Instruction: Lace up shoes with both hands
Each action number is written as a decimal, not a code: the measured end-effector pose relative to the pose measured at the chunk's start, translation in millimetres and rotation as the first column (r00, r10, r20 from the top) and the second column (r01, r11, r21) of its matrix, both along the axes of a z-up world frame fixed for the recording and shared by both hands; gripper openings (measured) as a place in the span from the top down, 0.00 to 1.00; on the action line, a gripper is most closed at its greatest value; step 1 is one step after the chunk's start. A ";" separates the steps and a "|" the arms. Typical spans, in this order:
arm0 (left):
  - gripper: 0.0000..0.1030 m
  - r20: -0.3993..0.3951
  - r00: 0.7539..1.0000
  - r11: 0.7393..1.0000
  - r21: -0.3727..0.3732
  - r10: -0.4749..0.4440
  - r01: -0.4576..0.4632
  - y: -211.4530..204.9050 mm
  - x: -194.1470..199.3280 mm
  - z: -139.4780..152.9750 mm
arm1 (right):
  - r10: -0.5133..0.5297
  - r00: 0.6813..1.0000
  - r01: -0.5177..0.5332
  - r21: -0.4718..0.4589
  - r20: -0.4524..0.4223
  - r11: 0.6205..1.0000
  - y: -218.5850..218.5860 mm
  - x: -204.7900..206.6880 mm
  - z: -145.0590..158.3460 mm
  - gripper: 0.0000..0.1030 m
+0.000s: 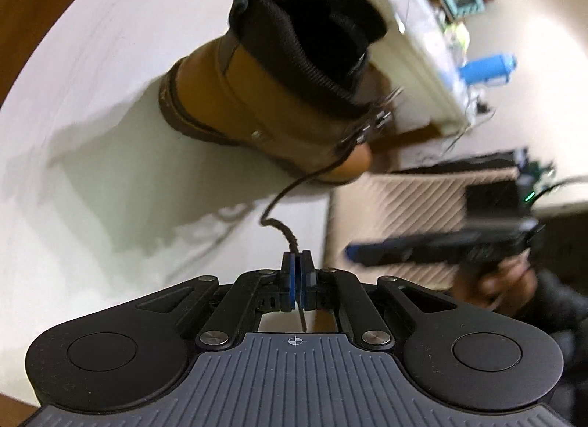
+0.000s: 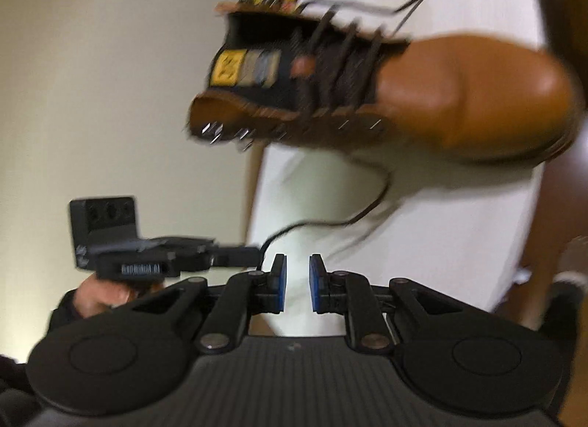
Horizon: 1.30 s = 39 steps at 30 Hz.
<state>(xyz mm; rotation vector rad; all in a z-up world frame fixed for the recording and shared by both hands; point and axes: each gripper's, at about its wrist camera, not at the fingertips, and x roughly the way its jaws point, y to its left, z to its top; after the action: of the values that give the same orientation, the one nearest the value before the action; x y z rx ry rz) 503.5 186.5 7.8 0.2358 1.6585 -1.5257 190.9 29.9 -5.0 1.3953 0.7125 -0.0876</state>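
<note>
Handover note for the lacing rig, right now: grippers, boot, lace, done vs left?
Left gripper: shut on the brown lace, which runs slack back to the boot.
Right gripper: open, holding nothing, facing the boot's tongue side.
Tan boot: on the white table, near its edge.
Done: lower eyelets are crossed with lace; the other lace end trails loose on the far side.
Left: the upper metal hooks look unlaced, and no knot is visible. Frames are blurred, so check the hooks first.
</note>
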 end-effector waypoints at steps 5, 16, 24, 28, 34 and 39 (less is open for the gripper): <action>0.98 0.032 0.996 0.995 -0.052 -0.082 0.084 -6.3 -15.7 14.0 | -0.078 0.995 0.067 0.153 0.064 0.986 5.5 -1.3 -11.3 0.79; 0.98 0.087 0.976 0.969 -0.127 -0.201 0.211 1.8 -37.5 32.2 | -0.186 0.979 0.139 0.411 0.078 0.901 13.5 2.2 -27.7 0.74; 0.96 0.117 0.977 0.972 -0.130 -0.180 0.195 8.0 -37.8 33.9 | -0.163 0.984 0.124 0.373 0.074 0.920 12.1 15.9 -21.2 0.96; 0.95 0.149 0.969 0.971 -0.108 -0.195 0.212 10.1 -41.3 34.4 | -0.197 0.978 0.161 0.345 0.073 0.925 6.8 16.7 -16.3 0.96; 0.96 0.146 0.968 0.968 -0.113 -0.206 0.223 8.1 -44.9 30.3 | -0.212 0.975 0.176 0.341 0.071 0.923 0.3 23.0 -22.8 0.96; 0.98 0.166 0.960 0.961 -0.119 -0.227 0.248 6.1 -49.3 30.1 | -0.248 0.966 0.208 0.363 0.067 0.908 -4.0 6.9 -29.3 0.96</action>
<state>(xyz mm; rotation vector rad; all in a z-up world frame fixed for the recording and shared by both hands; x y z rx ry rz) 454.2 192.5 37.9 0.4791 1.4376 -1.7490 197.8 25.8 -34.4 1.8133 0.4819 -0.0669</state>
